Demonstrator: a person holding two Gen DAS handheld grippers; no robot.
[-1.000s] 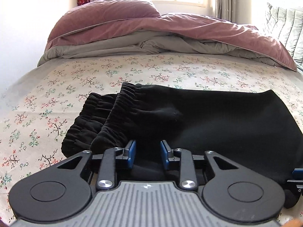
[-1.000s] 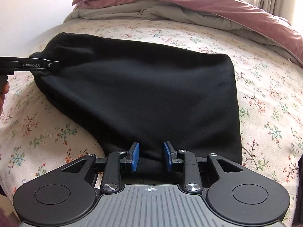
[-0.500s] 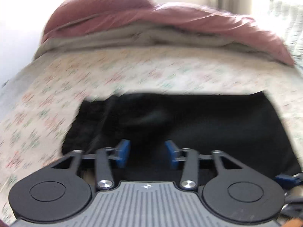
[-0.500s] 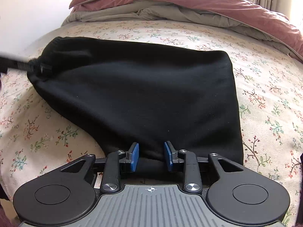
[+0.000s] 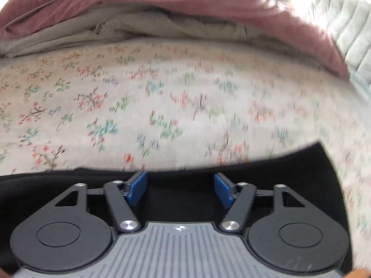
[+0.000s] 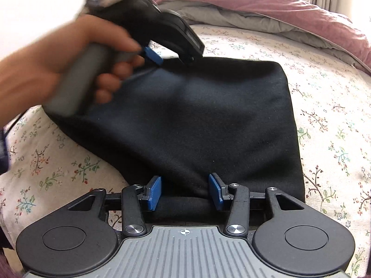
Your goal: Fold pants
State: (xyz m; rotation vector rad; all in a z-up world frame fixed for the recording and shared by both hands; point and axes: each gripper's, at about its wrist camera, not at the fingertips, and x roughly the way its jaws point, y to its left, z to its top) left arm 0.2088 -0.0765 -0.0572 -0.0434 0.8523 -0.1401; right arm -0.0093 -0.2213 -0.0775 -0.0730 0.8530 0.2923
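Both grippers' jaws just been opening: left gripper (image 5: 180,188) gaping over pants (image 6: 208,115), empty; right gripper (image 6: 184,192) straddling near hem, probably loose.

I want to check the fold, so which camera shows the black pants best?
The right wrist view: the black pants lie almost whole on the floral sheet. The left wrist view shows only a blurred black strip.
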